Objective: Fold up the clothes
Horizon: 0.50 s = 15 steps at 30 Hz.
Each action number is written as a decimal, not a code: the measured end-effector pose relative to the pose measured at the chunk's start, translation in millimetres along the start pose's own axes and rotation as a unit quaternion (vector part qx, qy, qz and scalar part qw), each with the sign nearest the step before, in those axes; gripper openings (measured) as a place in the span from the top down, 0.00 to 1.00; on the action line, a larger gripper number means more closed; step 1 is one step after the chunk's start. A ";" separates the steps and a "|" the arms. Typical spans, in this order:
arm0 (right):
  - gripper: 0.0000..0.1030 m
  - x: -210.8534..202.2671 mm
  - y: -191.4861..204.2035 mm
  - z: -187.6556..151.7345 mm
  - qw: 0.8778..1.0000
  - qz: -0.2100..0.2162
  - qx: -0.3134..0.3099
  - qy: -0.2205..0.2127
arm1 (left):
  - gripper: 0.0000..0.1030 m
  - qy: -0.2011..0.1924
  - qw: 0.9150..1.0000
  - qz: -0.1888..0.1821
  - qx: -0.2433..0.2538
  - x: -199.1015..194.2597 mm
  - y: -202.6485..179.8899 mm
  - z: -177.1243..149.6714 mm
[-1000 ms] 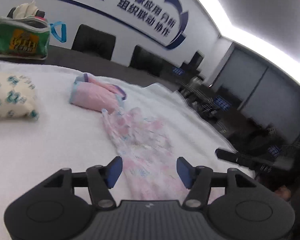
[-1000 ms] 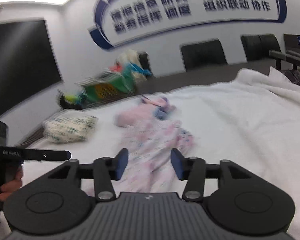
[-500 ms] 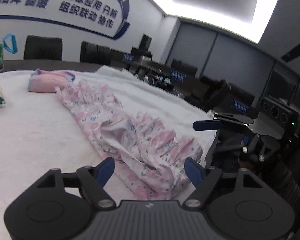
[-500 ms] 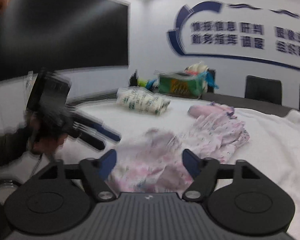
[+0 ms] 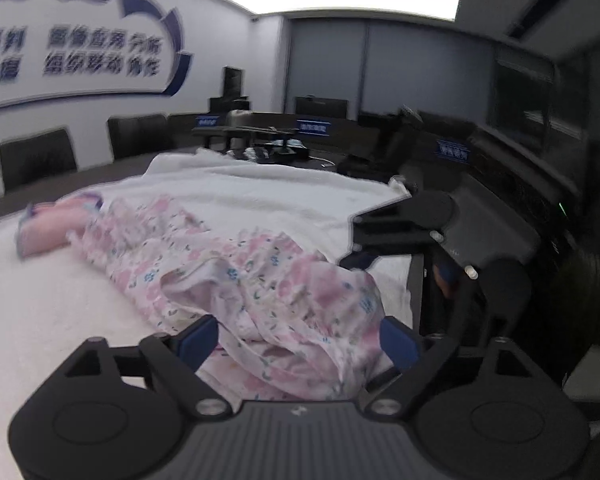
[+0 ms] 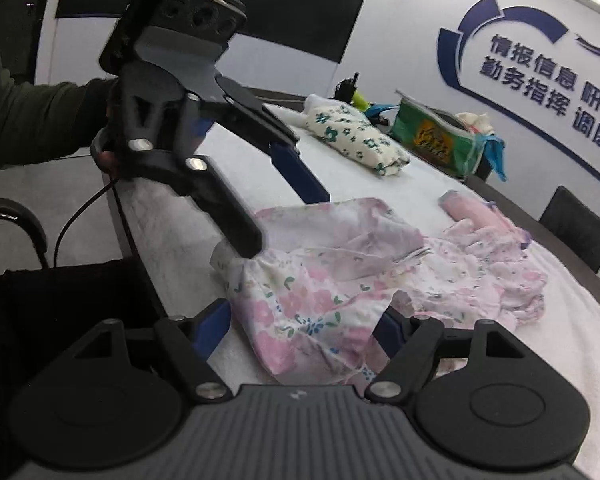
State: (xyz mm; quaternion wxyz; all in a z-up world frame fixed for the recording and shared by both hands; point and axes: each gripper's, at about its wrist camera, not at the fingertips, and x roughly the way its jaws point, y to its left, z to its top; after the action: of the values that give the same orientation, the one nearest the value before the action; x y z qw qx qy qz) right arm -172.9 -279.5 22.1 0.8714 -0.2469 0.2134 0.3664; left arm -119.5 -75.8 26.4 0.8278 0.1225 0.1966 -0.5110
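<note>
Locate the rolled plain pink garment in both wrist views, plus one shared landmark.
Left wrist: rolled plain pink garment at the left edge, mid-height, at the far end of the crumpled floral pink garment.
Right wrist: right of centre, beyond the floral garment.
Shared landmark: blue lettering on the white wall.

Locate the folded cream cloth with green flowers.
In the right wrist view, the folded cream cloth with green flowers lies far back on the white towel, beside the green packet.

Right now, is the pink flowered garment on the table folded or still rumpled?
Rumpled, not folded. The flowered garment lies bunched in loose wrinkles on the white towel, its edges uneven and one layer flopped over.
</note>
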 end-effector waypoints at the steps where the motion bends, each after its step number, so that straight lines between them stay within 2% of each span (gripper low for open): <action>1: 0.27 3.1 -3.1 -1.8 1.000 0.004 0.008 0.000 | 0.13 0.006 1.000 -0.003 0.011 2.8 -3.3 -0.5; 2: 0.30 6.2 -6.7 -3.8 1.000 0.010 0.020 0.002 | 0.13 0.013 1.000 -0.010 0.017 5.6 -5.5 -0.8; 3: 0.38 9.2 -11.5 -6.1 0.999 0.018 0.034 0.005 | 0.13 0.019 0.999 -0.014 0.023 8.4 -7.1 -0.2; 4: 0.41 10.6 -17.2 -8.3 0.998 0.029 0.051 0.005 | 0.13 0.024 0.999 -0.017 0.028 11.1 -8.4 0.7; 5: 0.49 9.6 -22.3 -9.3 0.997 0.038 0.064 0.001 | 0.13 0.029 0.999 -0.020 0.033 13.8 -9.8 1.6; 6: 0.62 8.6 -27.4 -10.2 0.996 0.047 0.076 -0.003 | 0.13 0.034 0.999 -0.018 0.038 18.1 -10.5 3.4; 8: 0.80 4.7 -38.9 -10.8 0.993 0.063 0.103 -0.014 | 0.14 0.044 0.998 -0.011 0.045 27.4 -11.1 7.6; 11: 0.86 -3.6 -56.3 -10.9 0.986 0.085 0.141 -0.033 | 0.19 0.053 0.997 -0.001 0.047 38.0 -9.5 13.3; 14: 0.88 -15.7 -67.0 -11.9 0.978 0.105 0.172 -0.060 | 0.37 0.053 0.997 0.011 0.052 41.3 -7.7 18.2; 15: 0.88 -18.8 -68.6 -11.7 0.975 0.110 0.179 -0.066 | 0.47 0.053 0.997 0.013 0.054 41.8 -6.3 19.2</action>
State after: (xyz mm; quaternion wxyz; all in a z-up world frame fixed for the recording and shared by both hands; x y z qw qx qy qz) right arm -136.2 -338.2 42.1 0.8679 -0.0370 0.2438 0.4313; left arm -104.6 -119.8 24.7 0.8151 0.1959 0.2107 -0.5029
